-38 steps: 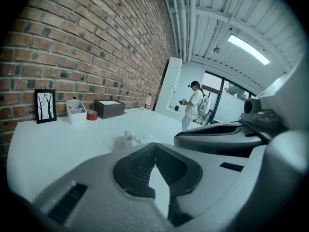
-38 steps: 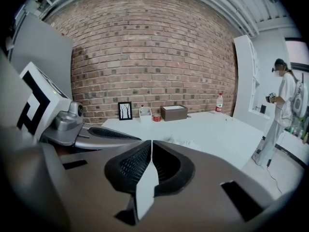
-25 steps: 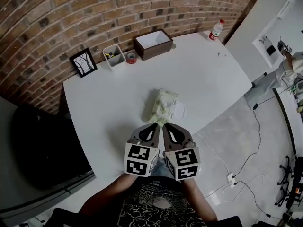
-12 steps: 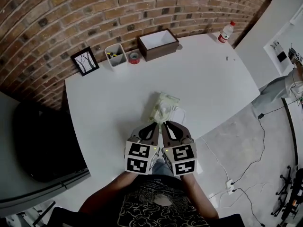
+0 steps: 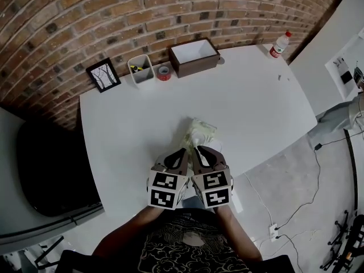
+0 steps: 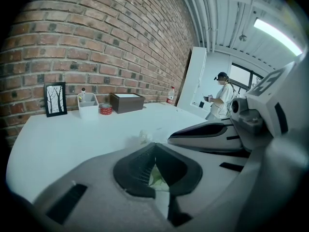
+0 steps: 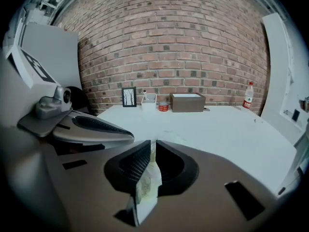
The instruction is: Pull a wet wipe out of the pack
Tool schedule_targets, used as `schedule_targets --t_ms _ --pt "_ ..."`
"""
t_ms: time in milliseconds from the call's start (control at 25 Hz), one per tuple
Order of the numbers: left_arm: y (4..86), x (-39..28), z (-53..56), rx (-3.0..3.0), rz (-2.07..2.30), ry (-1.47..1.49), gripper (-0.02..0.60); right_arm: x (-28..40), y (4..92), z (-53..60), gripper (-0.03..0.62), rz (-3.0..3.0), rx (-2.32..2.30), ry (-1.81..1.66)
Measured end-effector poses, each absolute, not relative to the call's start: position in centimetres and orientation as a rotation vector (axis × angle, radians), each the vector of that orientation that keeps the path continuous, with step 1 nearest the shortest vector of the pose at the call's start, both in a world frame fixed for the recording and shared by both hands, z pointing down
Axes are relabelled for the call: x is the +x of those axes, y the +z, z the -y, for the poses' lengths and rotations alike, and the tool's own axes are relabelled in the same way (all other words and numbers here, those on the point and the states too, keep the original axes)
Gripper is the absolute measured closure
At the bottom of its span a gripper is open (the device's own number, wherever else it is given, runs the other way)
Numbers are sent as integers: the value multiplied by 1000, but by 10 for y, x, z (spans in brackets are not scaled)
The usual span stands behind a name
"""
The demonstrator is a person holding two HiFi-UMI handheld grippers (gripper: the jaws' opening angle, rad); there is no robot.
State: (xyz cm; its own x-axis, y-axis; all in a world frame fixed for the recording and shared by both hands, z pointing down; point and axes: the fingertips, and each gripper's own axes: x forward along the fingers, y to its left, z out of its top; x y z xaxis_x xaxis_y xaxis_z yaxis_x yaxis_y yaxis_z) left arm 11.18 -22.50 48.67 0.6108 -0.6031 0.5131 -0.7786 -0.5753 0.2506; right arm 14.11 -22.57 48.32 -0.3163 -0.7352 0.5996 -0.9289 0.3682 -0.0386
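Observation:
The pale green wet wipe pack (image 5: 200, 131) lies near the front edge of the white table (image 5: 256, 101), its white lid (image 5: 215, 147) just right of my fingertips. Both grippers meet side by side at the pack's near end. My left gripper (image 5: 185, 151) is shut, and in the left gripper view a scrap of green film (image 6: 155, 178) shows between the jaws of the left gripper (image 6: 155, 162). My right gripper (image 5: 198, 150) (image 7: 151, 158) is shut on a pale printed sheet (image 7: 147, 185) that looks like the pack's film; I cannot tell whether a wipe is in it.
Along the brick wall stand a brown box (image 5: 194, 54), a white pen holder (image 5: 140, 68), a red tape roll (image 5: 164, 72) and a framed picture (image 5: 104, 74). A water bottle (image 5: 278, 44) stands at the far right corner. A person (image 6: 223, 96) stands far off by the window.
Both grippers have closed in side by side on the pack's near end, which now sits between their tips. The white lid is now largely hidden by the right gripper.

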Motion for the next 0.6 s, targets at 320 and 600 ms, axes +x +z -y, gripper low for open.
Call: schedule_targets --t_ms 320,600 --pt "494 111 235 2336 1144 528 569 144 498 236 556 2137 1373 552" --pt "500 107 240 2312 1165 536 569 143 512 244 525 2107 1338 573"
